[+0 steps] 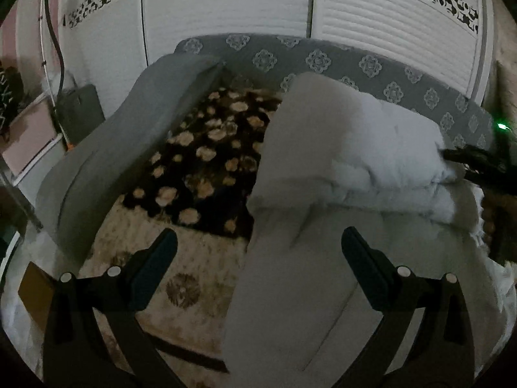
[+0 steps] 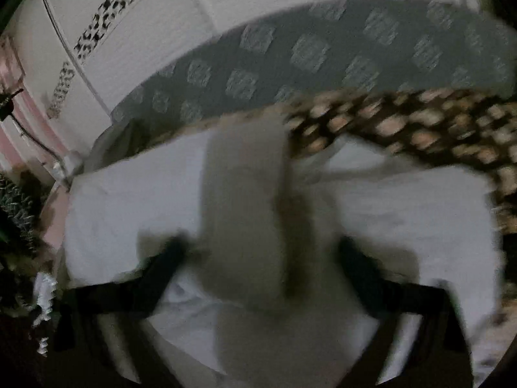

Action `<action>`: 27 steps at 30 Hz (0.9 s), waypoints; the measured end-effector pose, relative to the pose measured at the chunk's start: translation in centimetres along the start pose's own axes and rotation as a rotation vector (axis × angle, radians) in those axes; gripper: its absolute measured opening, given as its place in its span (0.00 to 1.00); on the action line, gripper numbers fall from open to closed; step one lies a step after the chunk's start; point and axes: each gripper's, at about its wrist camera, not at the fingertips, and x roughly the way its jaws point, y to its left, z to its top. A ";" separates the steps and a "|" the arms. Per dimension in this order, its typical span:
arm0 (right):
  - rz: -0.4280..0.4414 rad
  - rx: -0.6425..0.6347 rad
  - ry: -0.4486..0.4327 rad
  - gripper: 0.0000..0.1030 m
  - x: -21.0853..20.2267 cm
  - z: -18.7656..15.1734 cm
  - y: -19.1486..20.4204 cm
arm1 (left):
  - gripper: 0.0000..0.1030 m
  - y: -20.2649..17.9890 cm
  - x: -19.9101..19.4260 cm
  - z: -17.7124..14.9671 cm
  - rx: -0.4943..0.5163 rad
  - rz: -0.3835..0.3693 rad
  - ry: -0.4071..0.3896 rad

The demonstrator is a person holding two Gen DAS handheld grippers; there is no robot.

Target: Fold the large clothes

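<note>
Mid-fold: the bulky pale-grey garment [image 1: 323,194] lies heaped on the floral bed [image 1: 206,148], sleeve unfolded. Left claw [image 1: 258,268] gapes empty above it; right claw [image 2: 261,258] straddles a fold, grip uncertain.

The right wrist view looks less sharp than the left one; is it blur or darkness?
Right wrist view: motion blur smears the white garment and spotted blanket. Left wrist view: dim but sharper, with the usual fisheye curve on the closet doors.
</note>
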 end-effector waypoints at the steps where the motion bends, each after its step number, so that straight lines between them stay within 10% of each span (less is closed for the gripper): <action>1: 0.056 0.028 0.023 0.18 0.5 0.0 -0.1 | 0.97 0.1 -0.1 -0.2 0.008 0.005 -0.005; 3: 0.058 0.043 -0.014 0.11 -1.6 0.0 -0.4 | 0.97 0.5 -0.7 -0.7 0.012 0.022 -0.008; 8: -0.244 0.017 -0.205 0.11 -11.8 -0.9 -5.0 | 0.97 2.4 -1.1 -2.0 -0.033 0.061 0.057; 12: -0.492 0.053 -0.034 0.66 -14.4 -3.9 -12.0 | 0.97 1.6 -0.9 -2.9 -0.014 0.034 0.104; 13: -0.485 0.056 -0.042 0.82 -15.6 -4.6 -12.7 | 0.97 0.9 -0.7 -3.3 0.020 0.040 0.121; 17: -0.397 0.015 -0.016 0.90 -21.7 -8.8 -13.9 | 0.97 -0.5 -0.2 -5.4 0.126 0.090 0.225; 22: -0.246 -0.110 0.331 0.91 -24.7 -16.3 -13.7 | 0.97 0.2 -0.5 -6.9 0.072 0.085 0.304; 27: -0.131 -0.140 0.647 0.91 -25.1 -23.0 -14.1 | 0.97 0.3 3.1 -11.1 0.071 -0.028 0.613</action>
